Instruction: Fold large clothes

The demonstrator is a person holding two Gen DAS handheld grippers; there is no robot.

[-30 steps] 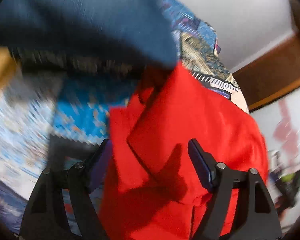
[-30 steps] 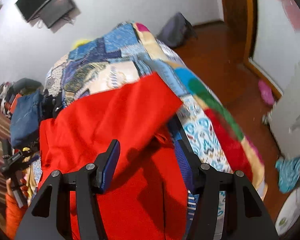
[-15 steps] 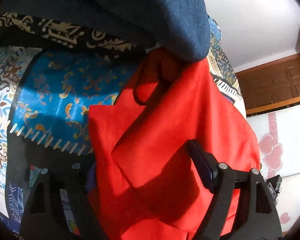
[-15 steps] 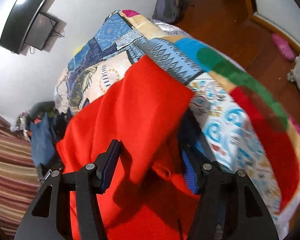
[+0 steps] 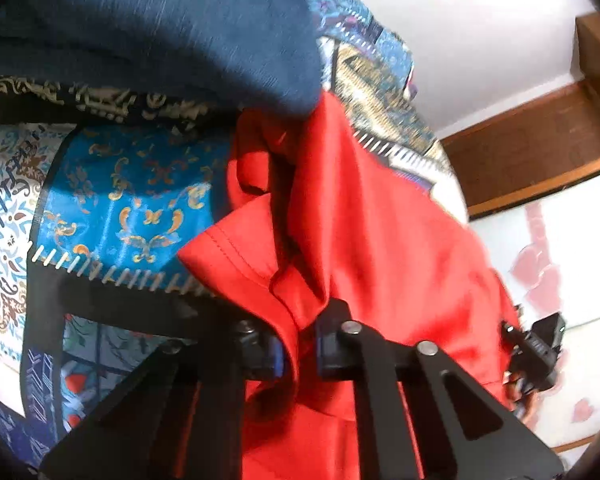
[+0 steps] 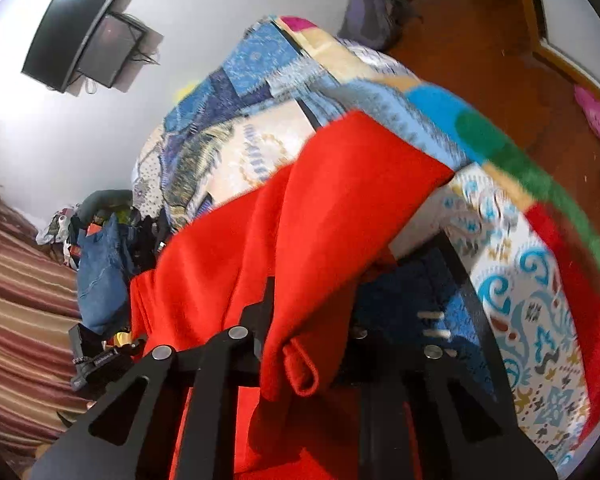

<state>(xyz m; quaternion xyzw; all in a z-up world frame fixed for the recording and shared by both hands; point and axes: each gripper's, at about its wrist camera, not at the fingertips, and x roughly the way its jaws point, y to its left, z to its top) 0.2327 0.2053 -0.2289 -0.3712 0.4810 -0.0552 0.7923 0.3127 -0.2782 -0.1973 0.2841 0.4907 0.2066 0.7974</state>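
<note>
Bed covered by a patchwork quilt (image 6: pixel 532 304) in blue, cream, green and red prints, also in the left wrist view (image 5: pixel 132 208). White walls, brown wood floor (image 6: pixel 492 44), dark wall-mounted TV (image 6: pixel 72 28), striped fabric at the left edge of the right wrist view.

Large bright red cloth garment (image 6: pixel 300 216) lies bunched across the quilt, folds running toward both cameras; stitched hem visible in the left wrist view (image 5: pixel 380 232).

Left gripper (image 5: pixel 298 350) jaws together, clamped on a red fold. Right gripper (image 6: pixel 308 320) jaws pinching a rolled red edge.

Dark blue denim garment (image 5: pixel 160 28) overhangs the top of the left wrist view, touching the red cloth. Grey backpack (image 6: pixel 370 0) and pink slipper (image 6: pixel 594 114) on the floor; clothes pile (image 6: pixel 100 232) beyond the bed.
</note>
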